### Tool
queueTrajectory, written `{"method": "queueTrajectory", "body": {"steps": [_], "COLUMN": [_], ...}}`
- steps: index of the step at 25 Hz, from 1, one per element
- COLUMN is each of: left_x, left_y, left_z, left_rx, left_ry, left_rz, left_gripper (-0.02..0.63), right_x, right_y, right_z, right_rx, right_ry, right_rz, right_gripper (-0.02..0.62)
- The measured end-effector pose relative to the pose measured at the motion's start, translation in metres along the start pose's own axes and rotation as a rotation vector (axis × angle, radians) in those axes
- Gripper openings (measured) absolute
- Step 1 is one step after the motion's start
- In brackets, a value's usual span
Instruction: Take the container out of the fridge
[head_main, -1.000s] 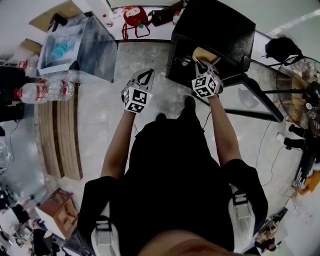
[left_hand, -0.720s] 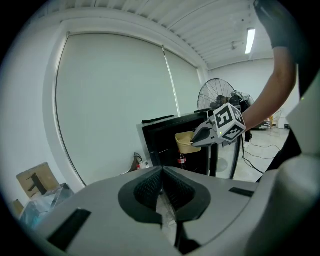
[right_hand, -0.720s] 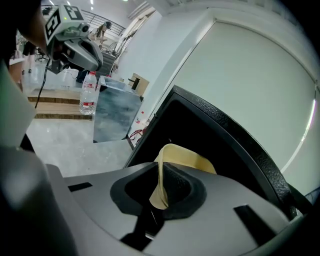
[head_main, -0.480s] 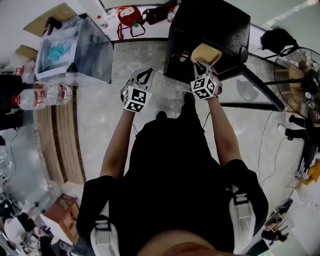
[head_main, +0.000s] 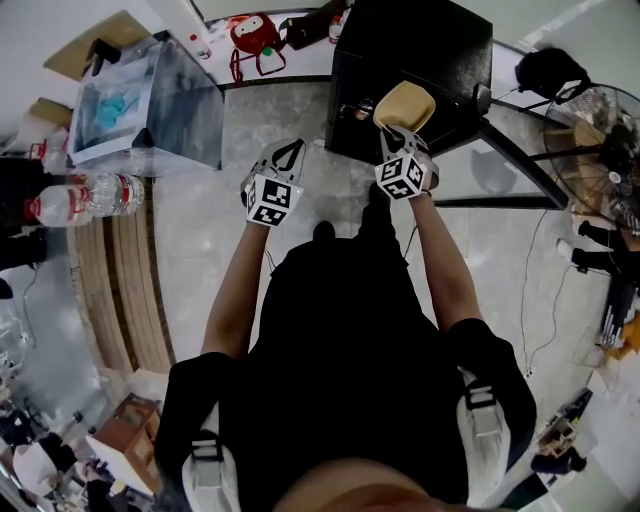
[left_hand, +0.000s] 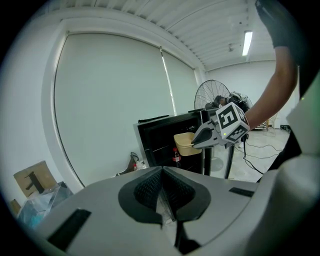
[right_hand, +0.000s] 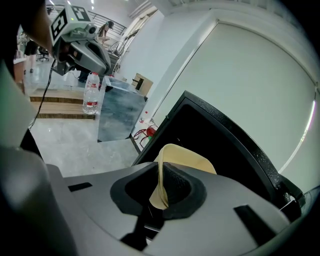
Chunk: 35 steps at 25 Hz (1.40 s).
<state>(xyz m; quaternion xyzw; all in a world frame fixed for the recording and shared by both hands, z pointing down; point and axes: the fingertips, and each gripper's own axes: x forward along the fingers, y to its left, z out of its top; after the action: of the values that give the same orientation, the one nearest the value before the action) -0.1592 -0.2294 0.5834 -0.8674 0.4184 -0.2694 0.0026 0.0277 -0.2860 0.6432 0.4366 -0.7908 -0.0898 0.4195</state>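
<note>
Floor: pale floor (head_main: 200, 230) beneath you; black fridge (head_main: 410, 50) stands open at your 1 o'clock.
Container: tan container (head_main: 405, 104) sits at the fridge's mouth, at 12 o'clock from your right gripper (head_main: 397, 133).
Right gripper: your jaws are clamped on the container's near rim.
Left gripper: your left gripper (head_main: 286, 155) has its jaws together with nothing between them. It is at 9 o'clock of the right one, well apart from the container.
</note>
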Motion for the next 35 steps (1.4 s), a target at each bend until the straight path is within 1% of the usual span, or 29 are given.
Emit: {"method": "queueTrajectory", "body": {"steps": [8,19,35], "left_x": [-0.003,-0.004,-0.013], "left_y": [-0.01,-0.029,-0.038], "left_z": [-0.005,-0.006,-0.006], "left_rx": [0.005,0.007,0.012], "left_ry": [0.002,0.002,0.003], "left_rz": [-0.016,-0.037,-0.036], "left_gripper": [0.02,0.02,0.02], "right_x": [-0.011,-0.021,-0.033], "right_y": [0.014,0.031,0.043], "right_z": [-0.007,-0.017,-0.019], "right_rx": [0.015,0.008,0.001], "right_ry": [0.006,0.011,0.013], "right_rz": [0.006,0.025,0.046], "right_gripper": [0.027,0.028,0.026]}}
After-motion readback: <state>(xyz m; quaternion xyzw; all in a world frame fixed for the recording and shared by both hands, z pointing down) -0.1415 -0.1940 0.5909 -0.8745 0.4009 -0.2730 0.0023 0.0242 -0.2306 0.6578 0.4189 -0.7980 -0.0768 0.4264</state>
